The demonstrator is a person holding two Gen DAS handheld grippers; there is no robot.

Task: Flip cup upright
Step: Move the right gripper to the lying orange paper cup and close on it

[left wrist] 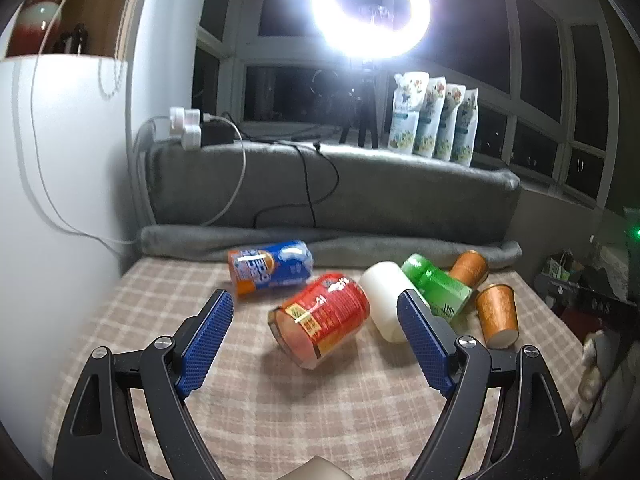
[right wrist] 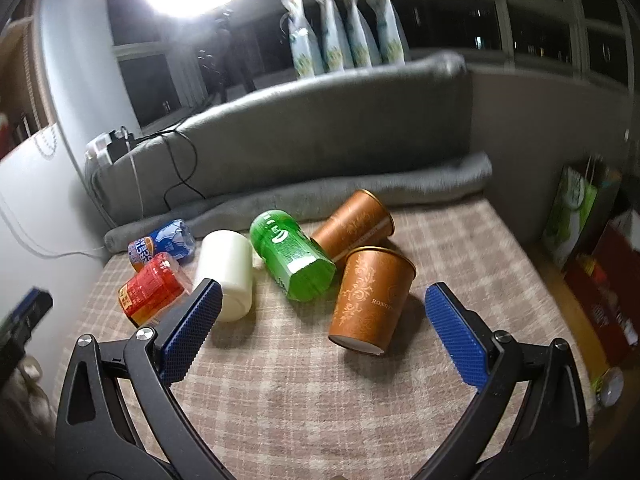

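Several cups lie on a checked cloth. A red cup (left wrist: 322, 316) (right wrist: 154, 288) lies on its side between the open fingers of my left gripper (left wrist: 316, 312), a little ahead of them. A blue cup (left wrist: 270, 266) (right wrist: 162, 246), a white cup (left wrist: 386, 304) (right wrist: 228, 274) and a green cup (left wrist: 436, 286) (right wrist: 292, 258) also lie on their sides. A brown cup (right wrist: 372, 298) (left wrist: 496, 316) stands tilted, leaning on the others, between the open fingers of my right gripper (right wrist: 322, 306). A second brown cup (right wrist: 352, 224) (left wrist: 468, 266) lies behind it.
A rolled grey blanket (left wrist: 320, 246) (right wrist: 360, 192) borders the far edge of the cloth. A white wall (left wrist: 48, 200) is at the left. Bags and boxes (right wrist: 592, 240) stand to the right of the surface. A ring light (left wrist: 370, 8) shines behind.
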